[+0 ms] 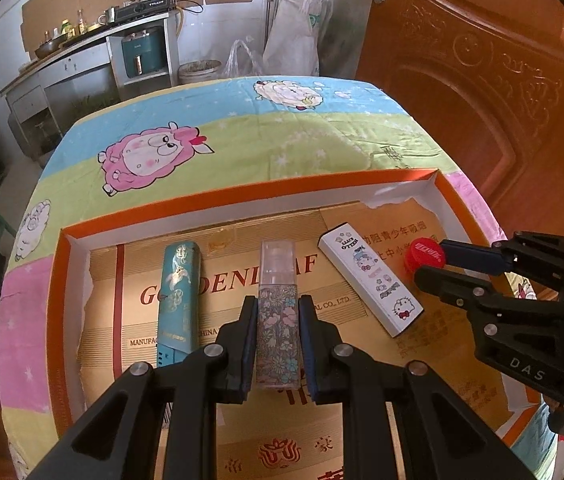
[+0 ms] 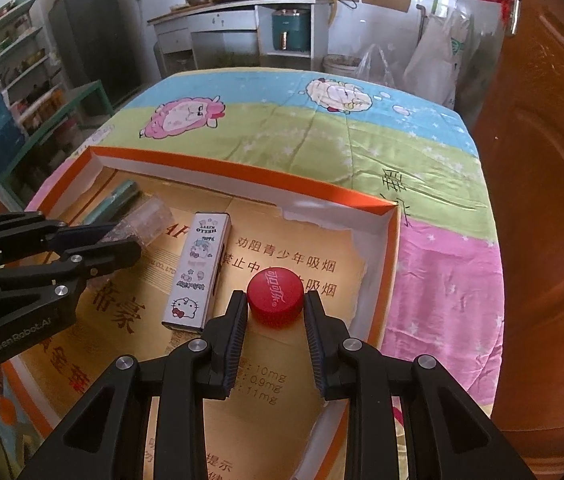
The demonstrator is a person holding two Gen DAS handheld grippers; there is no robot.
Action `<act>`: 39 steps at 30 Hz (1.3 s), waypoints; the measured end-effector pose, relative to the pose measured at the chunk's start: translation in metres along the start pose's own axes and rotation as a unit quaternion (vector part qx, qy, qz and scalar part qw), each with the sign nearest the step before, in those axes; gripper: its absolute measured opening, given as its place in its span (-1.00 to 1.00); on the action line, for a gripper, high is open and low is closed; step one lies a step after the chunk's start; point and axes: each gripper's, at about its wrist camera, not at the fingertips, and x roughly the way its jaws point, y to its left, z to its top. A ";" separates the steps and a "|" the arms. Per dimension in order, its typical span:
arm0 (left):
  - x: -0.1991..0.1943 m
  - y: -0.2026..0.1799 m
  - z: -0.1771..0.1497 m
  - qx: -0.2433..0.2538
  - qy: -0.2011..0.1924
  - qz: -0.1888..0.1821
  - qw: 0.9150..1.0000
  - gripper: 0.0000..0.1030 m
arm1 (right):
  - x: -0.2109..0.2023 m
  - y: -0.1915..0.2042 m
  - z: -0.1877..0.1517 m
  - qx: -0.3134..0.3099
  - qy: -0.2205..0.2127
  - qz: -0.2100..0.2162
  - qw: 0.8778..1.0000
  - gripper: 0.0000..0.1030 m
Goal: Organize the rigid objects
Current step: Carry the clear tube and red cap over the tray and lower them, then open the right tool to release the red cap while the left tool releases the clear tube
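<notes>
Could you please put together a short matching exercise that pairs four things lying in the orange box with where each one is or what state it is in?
Things:
1. floral spray bottle
2. red bottle cap
3. white cartoon-cat box
4. teal patterned case

Places or states:
A. lies free between the two gripped things
B. clamped between the fingers of the left gripper
C. lies free at the far left of the row, seen from the left wrist
D. between the fingers of the right gripper, which close on its sides

Pairs: 1-B, 2-D, 3-A, 4-C
</notes>
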 end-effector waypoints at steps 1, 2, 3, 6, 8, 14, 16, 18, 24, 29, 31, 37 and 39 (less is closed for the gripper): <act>0.001 0.000 0.000 -0.001 0.000 -0.001 1.000 -0.60 | 0.001 0.000 0.000 0.001 0.000 -0.001 1.000 -0.43; 0.002 0.000 0.000 -0.001 0.002 -0.003 1.000 -0.60 | 0.002 -0.001 -0.001 0.004 0.001 0.001 1.000 -0.42; 0.003 0.001 0.000 -0.003 0.006 -0.006 1.000 -0.60 | 0.002 -0.001 -0.001 0.005 0.001 0.002 1.000 -0.42; 0.005 0.003 0.001 -0.008 0.008 -0.012 1.000 -0.60 | 0.003 -0.002 0.000 0.005 -0.001 0.001 1.000 -0.42; 0.005 0.001 0.001 -0.003 0.008 -0.009 1.000 -0.60 | 0.004 -0.001 0.000 0.001 0.002 -0.003 1.000 -0.42; 0.004 0.000 0.002 0.003 0.014 -0.007 1.000 -0.59 | 0.004 0.001 0.000 -0.004 0.006 -0.007 1.000 -0.37; 0.001 0.000 0.002 0.004 0.009 -0.005 1.000 -0.58 | 0.004 0.001 0.000 -0.004 0.005 -0.007 1.000 -0.31; -0.002 -0.002 0.002 0.007 0.003 -0.003 1.000 -0.58 | 0.003 0.002 -0.001 -0.005 0.004 -0.008 1.000 -0.21; -0.021 0.000 -0.001 0.003 -0.014 -0.005 1.000 -0.55 | -0.008 0.001 -0.003 0.002 -0.004 -0.011 1.000 -0.19; -0.047 0.001 -0.007 -0.001 -0.036 -0.016 0.999 -0.26 | -0.029 0.002 -0.009 0.009 -0.018 -0.010 1.000 -0.19; -0.059 0.000 -0.012 0.000 -0.043 -0.020 0.999 -0.15 | -0.038 0.004 -0.014 0.013 -0.022 -0.009 1.000 -0.19; -0.097 0.001 -0.031 -0.014 -0.063 -0.035 0.997 -0.14 | -0.073 0.012 -0.033 0.031 -0.040 0.000 0.999 -0.18; -0.111 0.001 -0.040 -0.015 -0.068 -0.038 0.997 -0.14 | -0.089 0.017 -0.045 0.042 -0.049 0.011 0.998 -0.17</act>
